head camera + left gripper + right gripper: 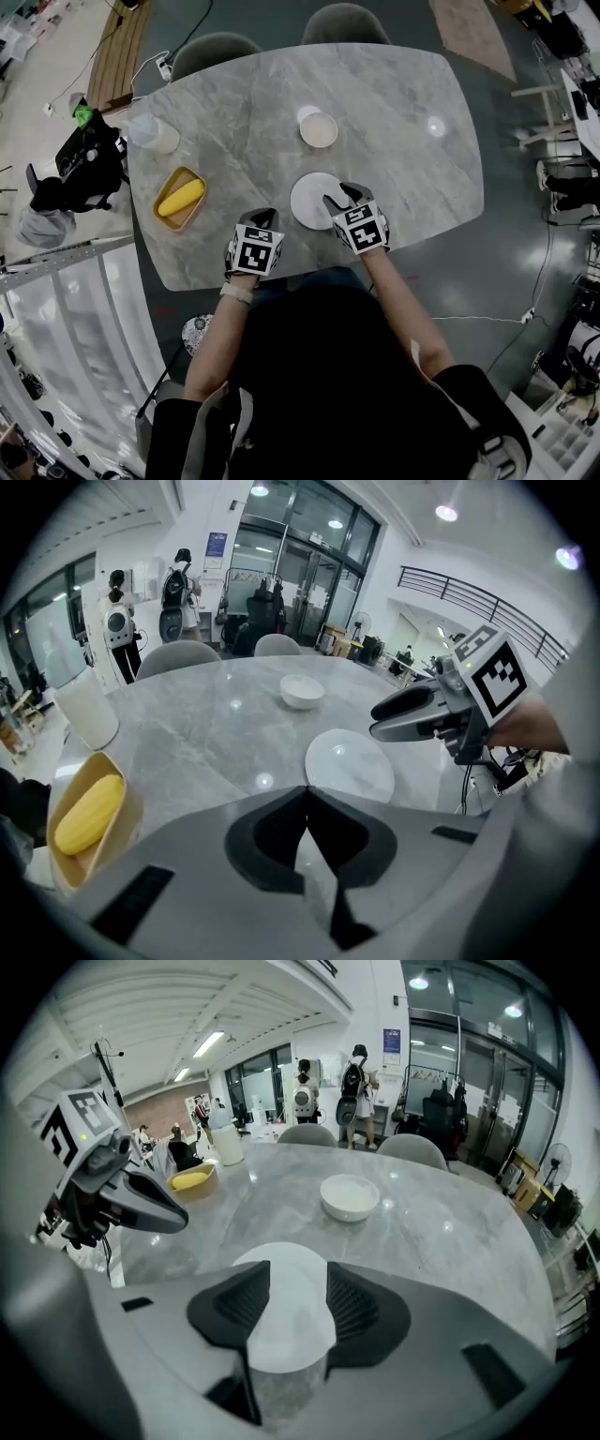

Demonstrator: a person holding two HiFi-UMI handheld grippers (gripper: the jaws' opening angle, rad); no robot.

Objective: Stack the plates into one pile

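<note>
My right claw [339, 195] hangs open above the white plate [309, 202], which lies by the desk's [412, 178] near edge. My left claw [262, 217] is closed, empty. A bowl [319, 129] sits mid-desk.

Table [403, 84]: grey marble-pattern top with rounded corners.

Yellow dish [193, 217]: stands near the left edge, closer to the near left corner. It contains one yellow oblong item [180, 198], whose type cannot be determined.

Translucent container [155, 134]: stands upright at the far left corner, well apart from the dish.

First grey chair [214, 49] and second grey chair [345, 21]: pushed in at the far edge.

Black office chair [89, 155]: on the floor beyond the left edge.

Rug [473, 33]: on the floor beyond the far right corner.

Background: first person with backpack [118, 625] and second person with backpack [178, 591], standing near glass doors [300, 583].
</note>
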